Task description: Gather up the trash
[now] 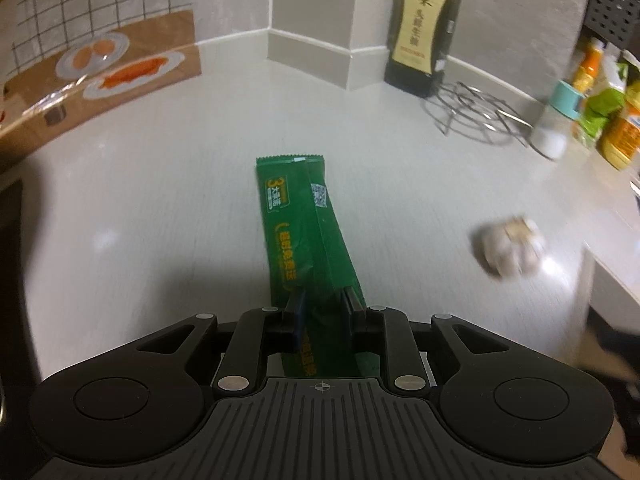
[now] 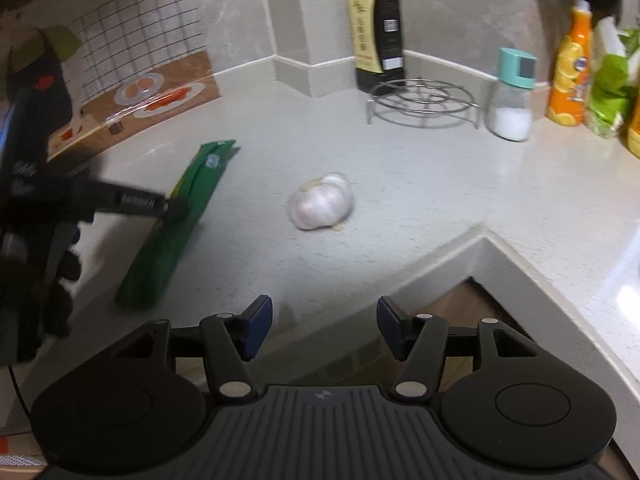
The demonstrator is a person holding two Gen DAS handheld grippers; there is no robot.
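Observation:
A long green snack wrapper (image 1: 296, 216) sticks out forward from my left gripper (image 1: 324, 300), which is shut on its near end, just above the pale countertop (image 1: 160, 184). The right wrist view shows the same wrapper (image 2: 180, 216) tilted, with the left gripper (image 2: 172, 206) clamped across it at the left. A white garlic bulb (image 2: 322, 202) lies on the counter ahead of my right gripper (image 2: 324, 312). That gripper stands open with nothing between its blue pads (image 2: 256, 328). In the left wrist view, the garlic (image 1: 508, 248) lies to the wrapper's right.
A dark sauce bottle (image 2: 378, 40) stands at the back wall, with a wire trivet (image 2: 424, 100) and a salt shaker (image 2: 512, 96) beside it. An orange bottle (image 2: 570, 68) and green bags (image 2: 612, 88) crowd the right. The counter's inner corner edge (image 2: 480, 232) drops off near my right gripper.

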